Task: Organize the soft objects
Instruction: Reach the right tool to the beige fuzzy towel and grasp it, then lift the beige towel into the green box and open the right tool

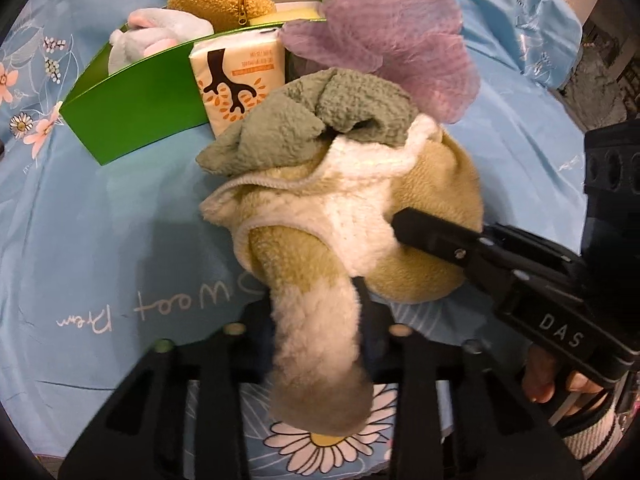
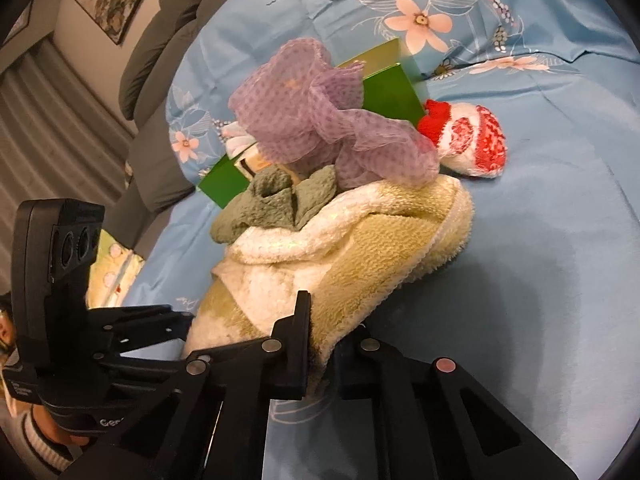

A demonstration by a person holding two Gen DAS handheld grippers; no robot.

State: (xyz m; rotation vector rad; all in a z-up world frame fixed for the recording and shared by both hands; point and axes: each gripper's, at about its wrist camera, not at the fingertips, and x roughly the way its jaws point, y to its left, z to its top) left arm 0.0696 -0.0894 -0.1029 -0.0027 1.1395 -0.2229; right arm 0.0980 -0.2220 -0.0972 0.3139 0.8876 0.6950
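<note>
Clamping the yellow-and-white towel [image 1: 360,216], both pairs of fingers are closed on its folds: left gripper [image 1: 320,340], right gripper [image 2: 320,344]. It is spread on a blue floral bed [image 1: 100,240]

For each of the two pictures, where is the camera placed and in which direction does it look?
Left wrist: sits on the left gripper, looks steeply down on the yellow-white towel and green box; its fingers pinch a towel fold; right gripper and a hand show.
Right wrist: sits on the right gripper, looks lower across the bed at the towel, red-white sock and wall; left gripper shows.
Shared: towel, green cloth, purple mesh, box.
</note>
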